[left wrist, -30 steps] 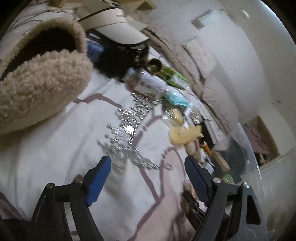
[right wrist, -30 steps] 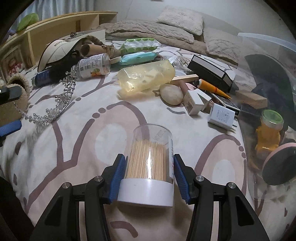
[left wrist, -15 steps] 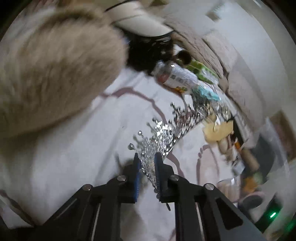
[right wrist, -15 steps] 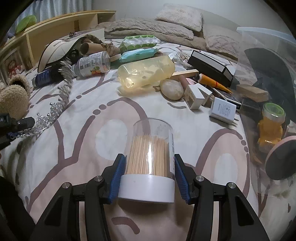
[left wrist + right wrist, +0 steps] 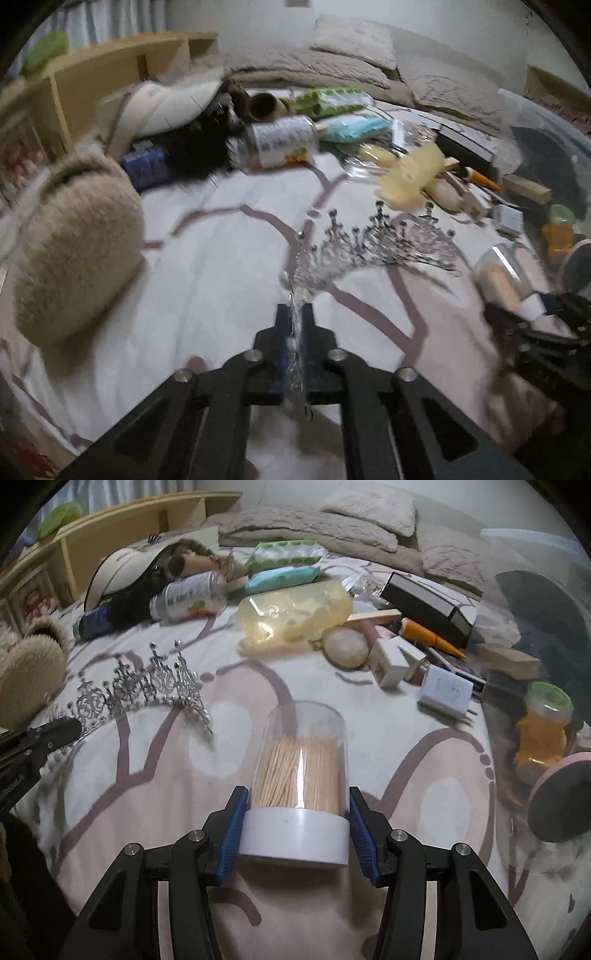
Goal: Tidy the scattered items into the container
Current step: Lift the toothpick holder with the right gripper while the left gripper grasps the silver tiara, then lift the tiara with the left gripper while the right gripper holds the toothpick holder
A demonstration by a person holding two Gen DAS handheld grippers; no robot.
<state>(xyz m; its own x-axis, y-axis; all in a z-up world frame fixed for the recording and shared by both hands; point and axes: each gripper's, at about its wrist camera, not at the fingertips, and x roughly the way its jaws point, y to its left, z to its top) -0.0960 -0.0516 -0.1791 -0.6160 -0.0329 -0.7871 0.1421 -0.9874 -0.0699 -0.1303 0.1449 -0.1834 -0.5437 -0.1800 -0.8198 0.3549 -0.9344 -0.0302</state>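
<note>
Bedspread (image 5: 155,797): white and pale pink, mauve curved lines and dots. Tiara (image 5: 140,686): silver, glittering. Toothpick jar (image 5: 301,771): clear top, white base, tan sticks. Claw pads (image 5: 231,830): blue on black frames. Bottle (image 5: 295,614): translucent yellow. Wipes packs: green (image 5: 284,555) and teal (image 5: 282,576). Pen (image 5: 430,637): orange. Slipper (image 5: 79,251): beige fleece.

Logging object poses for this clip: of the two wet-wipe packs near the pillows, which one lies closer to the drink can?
The blue wipe pack; its end sits just beside the top of the tipped drink can. The green-dotted pack lies behind it, farther toward the pillows.
</note>
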